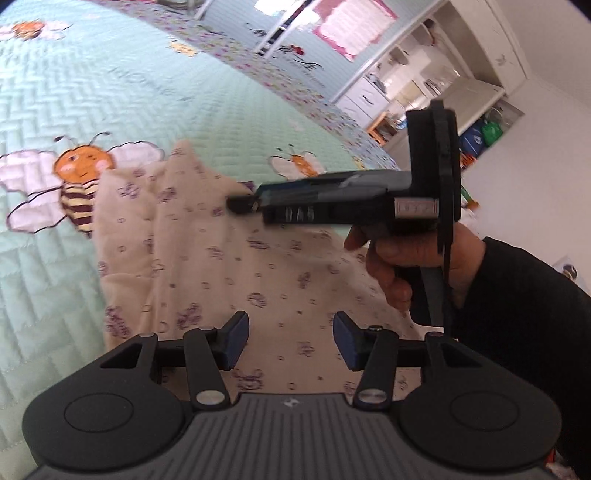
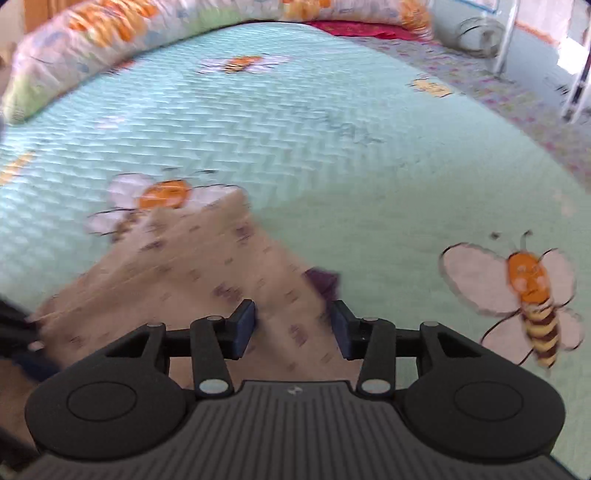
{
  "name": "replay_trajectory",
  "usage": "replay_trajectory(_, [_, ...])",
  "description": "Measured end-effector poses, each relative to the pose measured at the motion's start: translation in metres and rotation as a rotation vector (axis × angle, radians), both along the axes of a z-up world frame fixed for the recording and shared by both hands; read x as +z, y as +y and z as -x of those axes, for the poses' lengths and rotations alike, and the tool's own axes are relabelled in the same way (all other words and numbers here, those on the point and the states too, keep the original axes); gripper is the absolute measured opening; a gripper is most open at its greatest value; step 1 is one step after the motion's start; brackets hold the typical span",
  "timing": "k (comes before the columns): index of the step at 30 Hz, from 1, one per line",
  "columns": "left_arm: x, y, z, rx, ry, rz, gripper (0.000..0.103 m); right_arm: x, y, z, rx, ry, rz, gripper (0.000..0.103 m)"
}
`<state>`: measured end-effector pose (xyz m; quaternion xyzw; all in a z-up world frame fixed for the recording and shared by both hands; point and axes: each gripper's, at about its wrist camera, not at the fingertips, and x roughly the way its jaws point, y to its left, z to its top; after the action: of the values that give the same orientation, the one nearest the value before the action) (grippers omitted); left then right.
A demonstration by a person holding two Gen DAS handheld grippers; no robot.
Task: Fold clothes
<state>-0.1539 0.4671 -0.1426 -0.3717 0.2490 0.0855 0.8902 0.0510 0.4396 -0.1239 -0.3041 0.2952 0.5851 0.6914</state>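
Observation:
A cream garment [image 1: 221,266] with small purple prints lies on the mint quilted bedspread [image 1: 110,92]. My left gripper [image 1: 290,341] is open above the garment's near part, nothing between its blue pads. The right gripper shows in the left wrist view [image 1: 240,203], held side-on in a hand over the garment's far edge. In the right wrist view the right gripper [image 2: 293,326] is open over the garment [image 2: 207,273], near its right edge, where a dark purple bit [image 2: 323,278] sticks out. The view is blurred.
Bee pictures [image 2: 532,291] decorate the bedspread [image 2: 332,129]. A long printed pillow [image 2: 110,29] lies along the bed's far side. White shelves and drawers [image 1: 424,81] stand beyond the bed's right edge.

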Motion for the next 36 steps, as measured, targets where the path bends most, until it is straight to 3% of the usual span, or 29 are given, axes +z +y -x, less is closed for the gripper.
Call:
replay_trajectory(3, [-0.006,0.007,0.005,0.024,0.001,0.019,0.053,0.019,-0.004,-0.008,-0.096,0.007,-0.095,0.041])
replay_trajectory(7, [-0.013,0.014,0.010,0.049,0.000,0.042,0.053,0.050,-0.061,-0.020,-0.178,0.092,-0.193,0.037])
replay_trajectory(10, [-0.007,0.011,0.007,0.035,-0.013,0.045,0.053,0.046,-0.108,-0.024,-0.251,0.078,-0.130,0.000])
replay_trajectory(12, [0.003,0.010,-0.004,0.020,-0.027,0.040,0.053,0.035,-0.130,-0.026,-0.299,0.060,-0.086,0.000])
replay_trajectory(14, [0.012,0.009,-0.030,-0.023,-0.033,0.003,0.060,0.022,-0.141,-0.031,-0.337,0.066,-0.060,0.000])
replay_trajectory(16, [0.010,0.018,-0.065,-0.043,0.023,-0.027,0.061,0.009,-0.151,-0.036,-0.376,0.072,-0.033,0.000])
replay_trajectory(18, [0.003,0.030,-0.093,-0.035,0.087,-0.044,0.056,-0.004,-0.161,-0.041,-0.414,0.078,-0.007,0.000])
replay_trajectory(20, [-0.002,0.047,-0.087,0.023,0.108,-0.043,0.031,0.005,-0.172,-0.038,-0.456,0.047,-0.027,0.002])
replay_trajectory(22, [-0.007,0.063,-0.082,0.080,0.129,-0.041,0.017,0.017,-0.188,-0.028,-0.432,0.006,-0.078,0.004])
replay_trajectory(24, [-0.011,0.079,-0.076,0.138,0.151,-0.040,0.009,0.023,-0.201,-0.025,-0.430,-0.030,-0.108,0.014])
replay_trajectory(25, [-0.014,0.088,-0.073,0.167,0.161,-0.040,0.005,0.022,-0.205,-0.028,-0.444,-0.032,-0.115,0.025])
replay_trajectory(27, [-0.008,0.086,-0.067,0.180,0.156,-0.051,0.005,0.014,-0.212,-0.039,-0.494,0.008,-0.135,0.028])
replay_trajectory(28, [-0.003,0.082,-0.064,0.180,0.149,-0.059,0.011,0.009,-0.216,-0.046,-0.520,0.031,-0.145,0.028])
replay_trajectory(31, [0.021,0.053,-0.075,0.124,0.089,-0.138,0.041,0.008,-0.213,-0.049,-0.532,0.112,-0.206,0.028])
replay_trajectory(34, [0.024,0.022,-0.120,0.018,0.126,-0.241,0.044,0.002,-0.193,-0.046,-0.495,0.120,-0.186,0.027])
replay_trajectory(36, [0.011,0.019,-0.147,-0.009,0.215,-0.290,0.043,-0.007,-0.181,-0.053,-0.497,0.094,-0.136,0.027])
